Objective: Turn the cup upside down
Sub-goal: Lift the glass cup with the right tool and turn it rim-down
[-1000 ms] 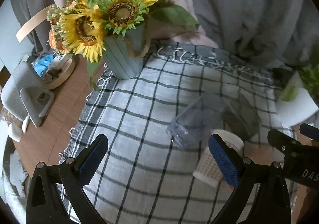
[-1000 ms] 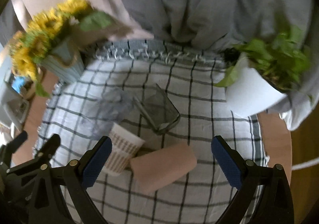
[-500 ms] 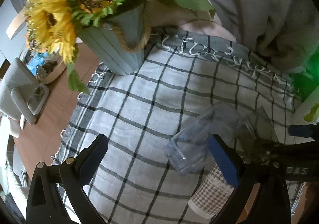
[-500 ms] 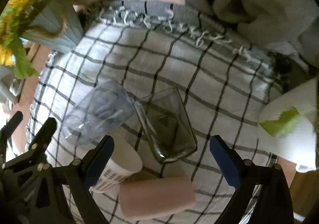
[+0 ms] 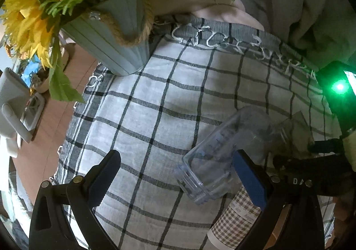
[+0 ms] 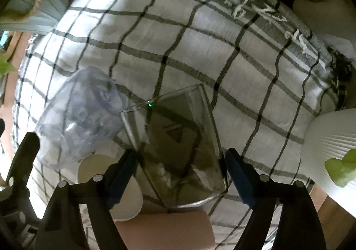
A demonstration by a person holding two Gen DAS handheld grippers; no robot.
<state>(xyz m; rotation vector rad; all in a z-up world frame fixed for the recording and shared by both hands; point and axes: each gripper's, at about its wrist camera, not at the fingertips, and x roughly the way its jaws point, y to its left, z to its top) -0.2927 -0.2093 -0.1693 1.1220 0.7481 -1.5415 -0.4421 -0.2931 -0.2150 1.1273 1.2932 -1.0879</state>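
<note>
A checked cloth (image 5: 155, 116) is spread over a wooden table (image 5: 55, 127), and four cups are seen lying on their sides on it, close together. In the right wrist view, the right gripper (image 6: 180, 170) is seen with its blue-padded fingers (image 6: 121, 174) set on either side of a square smoked glass (image 6: 178, 147); the pads are at or just beside the glass walls, and it cannot be told whether the glass is already squeezed. The glass lies tipped, its open mouth pointing away from the fingers and its thick base nearest the camera. Left of the left finger, a clear plastic cup (image 6: 80, 116) is seen on its side, and beneath that finger a white paper cup (image 6: 93, 167) with a houndstooth print is partly hidden. Below the glass base, between the finger roots, a pink cup (image 6: 164, 230) lies crosswise. Right of the right finger, a ribbed white pot (image 6: 329, 150) with green leaves stands at the cloth edge. In the left wrist view, the left gripper (image 5: 175, 174) is held spread wide and grasps nothing; the clear plastic cup (image 5: 222, 154) lies just inside its right finger, and bare cloth is seen between the pads. Far beyond the left finger, a grey-blue vase (image 5: 115, 38) of sunflowers (image 5: 33, 12) stands on the cloth corner.
</note>
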